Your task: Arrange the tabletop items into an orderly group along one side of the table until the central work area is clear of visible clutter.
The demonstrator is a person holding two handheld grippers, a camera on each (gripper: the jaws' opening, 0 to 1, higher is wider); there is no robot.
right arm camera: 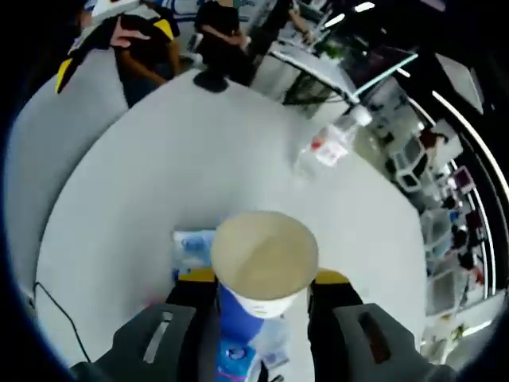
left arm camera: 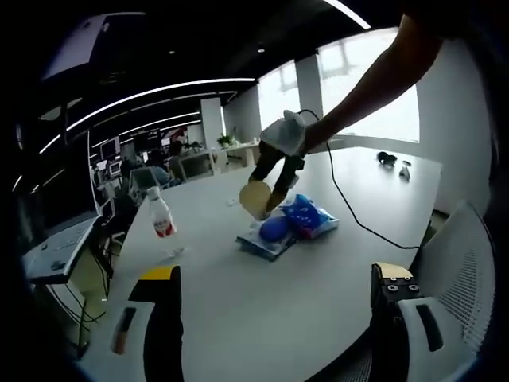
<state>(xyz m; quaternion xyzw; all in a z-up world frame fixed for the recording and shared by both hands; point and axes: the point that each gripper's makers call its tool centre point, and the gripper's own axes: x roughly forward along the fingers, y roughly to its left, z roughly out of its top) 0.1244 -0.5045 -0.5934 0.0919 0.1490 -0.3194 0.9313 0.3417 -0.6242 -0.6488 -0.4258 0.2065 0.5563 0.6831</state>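
Holding: right claw (right arm camera: 262, 306) clenched on paper cup (right arm camera: 264, 259)
Left claw (left arm camera: 274, 306): released, empty
Left: water bottle (left arm camera: 161, 213), blue packets (left arm camera: 286, 227) mid-worktop (left arm camera: 262, 318), ungrouped

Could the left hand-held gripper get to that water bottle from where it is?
Probably yes: the left hand-held gripper stands open, and bare table lies between it and the upright water bottle, off toward its left jaw.
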